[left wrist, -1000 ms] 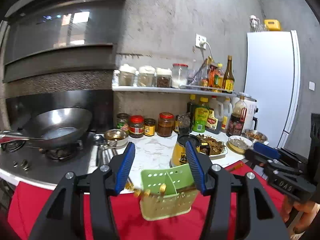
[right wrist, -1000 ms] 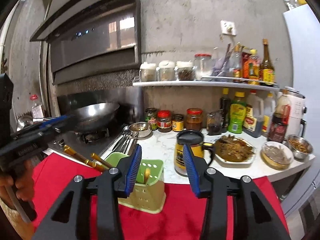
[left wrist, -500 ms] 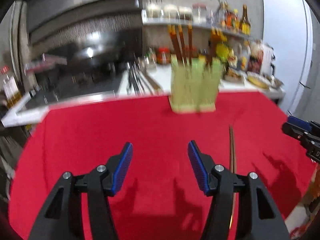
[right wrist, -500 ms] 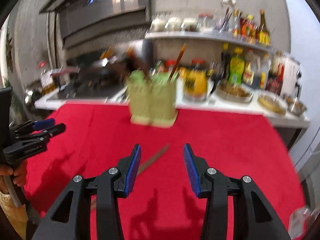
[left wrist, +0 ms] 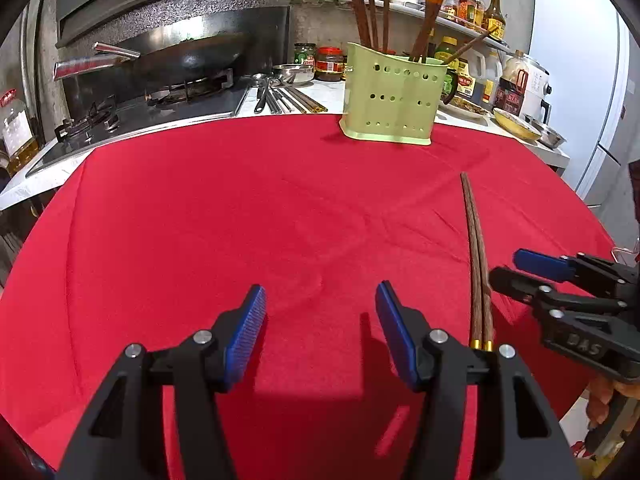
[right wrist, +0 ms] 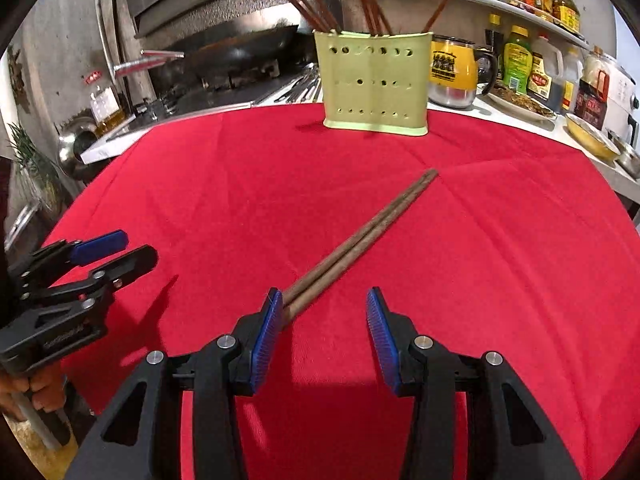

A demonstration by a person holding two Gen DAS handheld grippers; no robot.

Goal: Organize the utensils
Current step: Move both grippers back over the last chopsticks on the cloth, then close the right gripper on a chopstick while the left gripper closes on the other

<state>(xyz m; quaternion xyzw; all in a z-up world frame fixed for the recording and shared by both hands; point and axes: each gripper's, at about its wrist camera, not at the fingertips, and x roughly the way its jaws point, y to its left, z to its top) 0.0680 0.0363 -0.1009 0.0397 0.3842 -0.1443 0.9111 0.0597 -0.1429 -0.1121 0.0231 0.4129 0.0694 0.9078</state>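
Observation:
A pair of brown chopsticks (left wrist: 476, 256) lies on the red cloth (left wrist: 240, 208), also in the right wrist view (right wrist: 360, 236). A green perforated utensil holder (left wrist: 390, 100) stands at the cloth's far edge with several chopsticks upright in it; it also shows in the right wrist view (right wrist: 374, 84). My left gripper (left wrist: 320, 324) is open and empty, left of the chopsticks. My right gripper (right wrist: 322, 328) is open and empty, its left finger just over the chopsticks' near end. The right gripper also shows in the left wrist view (left wrist: 520, 268), and the left gripper in the right wrist view (right wrist: 120, 250).
Behind the cloth is a stove with a wok (left wrist: 192, 56), loose metal utensils (left wrist: 276, 98) on the counter, jars, sauce bottles (right wrist: 518, 60), a yellow kettle (right wrist: 454, 72) and dishes of food (left wrist: 516, 128). A white fridge (left wrist: 580, 72) stands at the right.
Both grippers have pulled back and tilted down from the holder to low over the red cloth. The holder went from near and tilted to upright and far. The loose chopstick pair came into view.

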